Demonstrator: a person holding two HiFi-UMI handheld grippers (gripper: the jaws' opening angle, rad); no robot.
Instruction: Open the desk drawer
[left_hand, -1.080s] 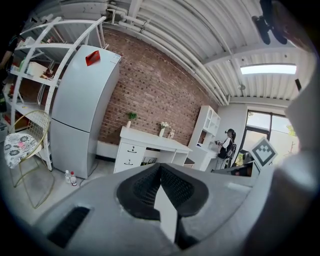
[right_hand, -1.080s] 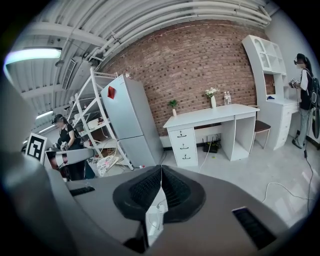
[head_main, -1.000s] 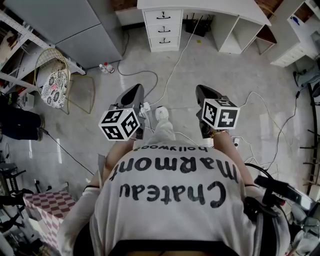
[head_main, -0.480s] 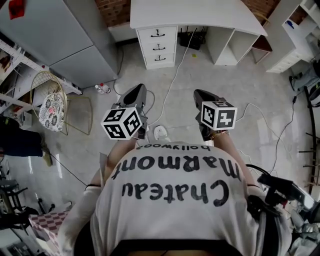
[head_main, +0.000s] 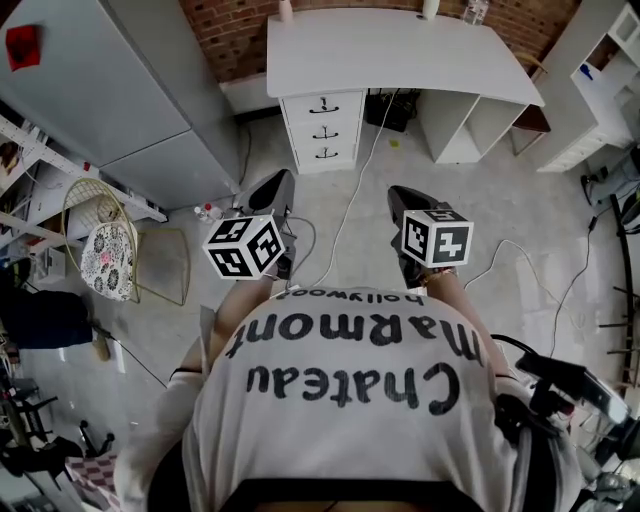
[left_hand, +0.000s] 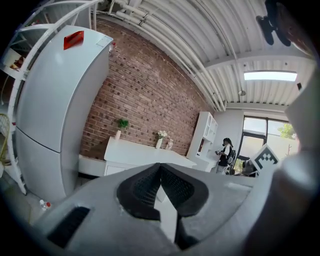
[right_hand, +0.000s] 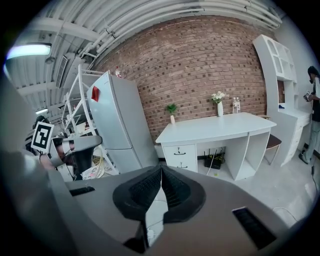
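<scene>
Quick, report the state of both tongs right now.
Left tongs: closed, holding nothing.
Right tongs: closed, holding nothing.

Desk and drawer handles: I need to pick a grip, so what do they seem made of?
The desk looks like white painted or laminated board with a matte finish: flat, even panels with no grain showing. The handles are thin, dark, curved pulls, probably metal, though they are too small to be sure.
</scene>
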